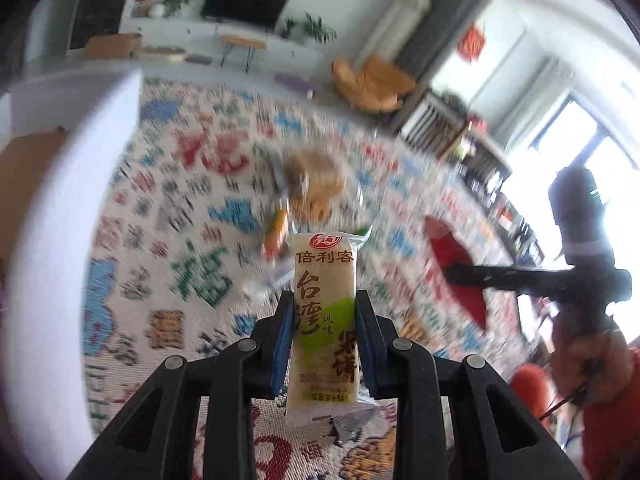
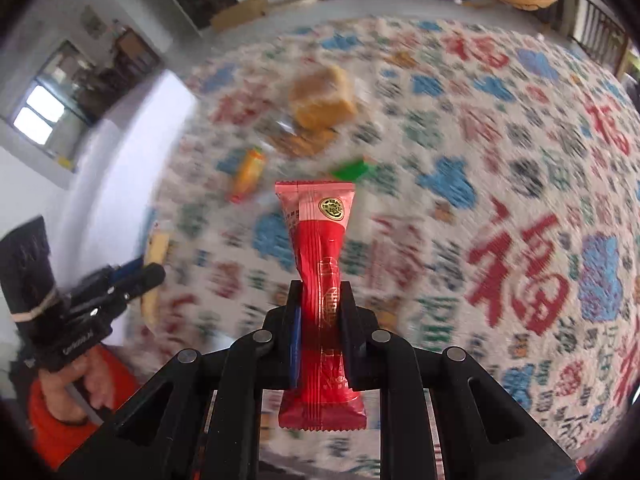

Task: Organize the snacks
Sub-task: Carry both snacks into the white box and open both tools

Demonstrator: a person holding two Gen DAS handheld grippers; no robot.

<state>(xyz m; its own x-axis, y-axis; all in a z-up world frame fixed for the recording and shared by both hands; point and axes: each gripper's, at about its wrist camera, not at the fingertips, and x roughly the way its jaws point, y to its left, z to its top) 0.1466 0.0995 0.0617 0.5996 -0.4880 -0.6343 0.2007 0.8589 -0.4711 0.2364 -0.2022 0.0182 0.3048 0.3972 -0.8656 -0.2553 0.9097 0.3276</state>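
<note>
Left hand-held gripper (image 1: 323, 330) clamps my cream rice-cracker pack (image 1: 325, 320), right hand-held gripper (image 2: 320, 320) pinches my red snack bar (image 2: 320, 280), both lifted over the patterned worktop (image 2: 500, 160); bread pack (image 2: 320, 98), orange packet (image 2: 249, 174), green packet (image 2: 352, 170) still unsorted, so I judge roughly midway.

Daylight filled both views I watched. In the left wrist view the window (image 1: 592, 168) at right was blown out to white glare. The patterned cloth (image 2: 500, 160) and the loose snacks on it were smeared with motion blur, while the held rice-cracker packet (image 1: 325, 320) and red packet (image 2: 322, 292) stayed sharp — print readable. Fisheye bending curved the room, and the corners fell to black vignette.
</note>
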